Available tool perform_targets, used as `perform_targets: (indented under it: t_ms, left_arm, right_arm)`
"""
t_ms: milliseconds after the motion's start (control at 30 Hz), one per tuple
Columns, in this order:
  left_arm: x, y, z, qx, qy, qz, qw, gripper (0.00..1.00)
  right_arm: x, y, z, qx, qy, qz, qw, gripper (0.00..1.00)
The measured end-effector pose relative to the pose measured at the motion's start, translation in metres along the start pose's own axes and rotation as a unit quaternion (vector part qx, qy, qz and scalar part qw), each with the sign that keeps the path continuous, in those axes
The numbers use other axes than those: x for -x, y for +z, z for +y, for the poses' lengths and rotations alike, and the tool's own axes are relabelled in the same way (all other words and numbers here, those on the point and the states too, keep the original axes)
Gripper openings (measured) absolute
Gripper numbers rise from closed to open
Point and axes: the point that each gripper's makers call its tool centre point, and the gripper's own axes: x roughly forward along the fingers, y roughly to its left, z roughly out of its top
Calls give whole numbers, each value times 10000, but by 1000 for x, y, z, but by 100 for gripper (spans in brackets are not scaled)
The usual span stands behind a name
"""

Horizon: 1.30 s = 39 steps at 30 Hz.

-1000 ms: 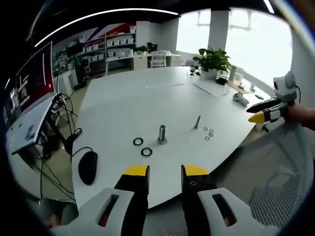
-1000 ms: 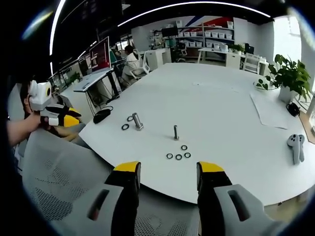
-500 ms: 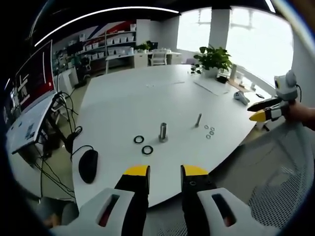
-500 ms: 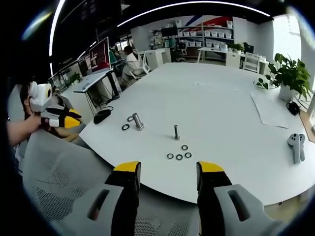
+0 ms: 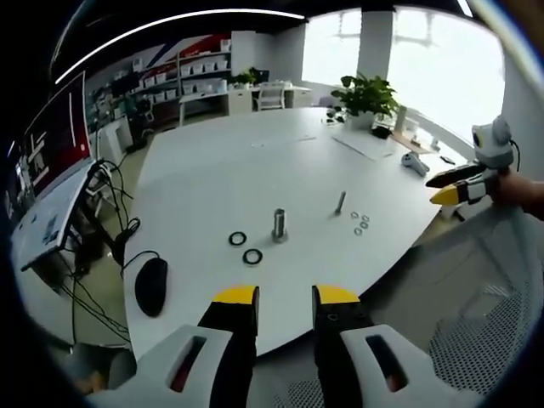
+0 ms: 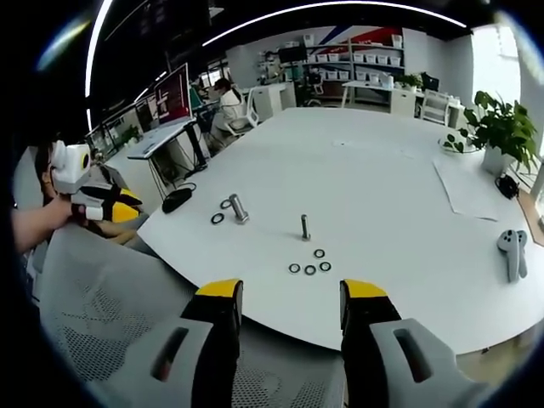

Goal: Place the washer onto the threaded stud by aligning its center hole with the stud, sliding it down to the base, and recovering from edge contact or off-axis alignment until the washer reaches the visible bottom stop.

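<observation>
Three small washers (image 6: 308, 266) clustered centre frame in right gripper view, lying flat on white table (image 6: 391, 195), just below thin threaded stud (image 6: 304, 227) standing upright. Same cluster seen right of centre in left gripper view (image 5: 361, 223), stud (image 5: 341, 201) just above-left of it. Nothing threaded on stud yet; task not begun.

Right gripper (image 6: 289, 297) at bottom of its view: jaws apart, nothing between, well short of table edge. Left gripper (image 5: 285, 299) likewise spread and empty, hanging off near edge.

Second, thicker bolt (image 5: 279, 225) mid-frame in left gripper view, two dark rings (image 5: 245, 248) lower left of it; possibly larger washers, too small to tell. Computer mouse (image 5: 151, 286) at lower left, plant (image 6: 498, 127) and controller (image 6: 511, 254) at right side of right gripper view.

Handling guess: washer thin, rigid, light, likely slick metal, lying flush so hard to lift. Best pinched across outer rim, hole kept unobstructed, held level for drop over stud. Easily flicked away or knocked into neighbours.

No containers visible; washers loose on tabletop.
</observation>
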Motion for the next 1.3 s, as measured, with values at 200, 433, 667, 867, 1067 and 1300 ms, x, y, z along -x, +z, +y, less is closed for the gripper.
perform_targets:
  t_ms: [200,433,667,867,1067,1300]
  left_arm:
    - [0,0,-1,3,-28,21,10000,23]
    - [1,1,2,-80,56,-1,10000,23]
    - [-2,0,-2,-42,-81,90,9999,24]
    - [-6,-3,-3,-72,-143,342,9993,24]
    - [-12,-7,0,-99,-252,679,9973,25]
    - [-43,-9,9,-191,-418,1089,9930,26]
  right_arm:
    - [-1,-1,1,17,6,36,10000,48]
    - [0,-1,1,18,32,19,10000,49]
    - [0,-2,0,12,29,28,10000,49]
    - [1,0,-1,-17,32,-25,10000,48]
    - [0,-1,-1,-52,60,13,10000,49]
    - [-1,-1,-2,-114,59,31,9999,49]
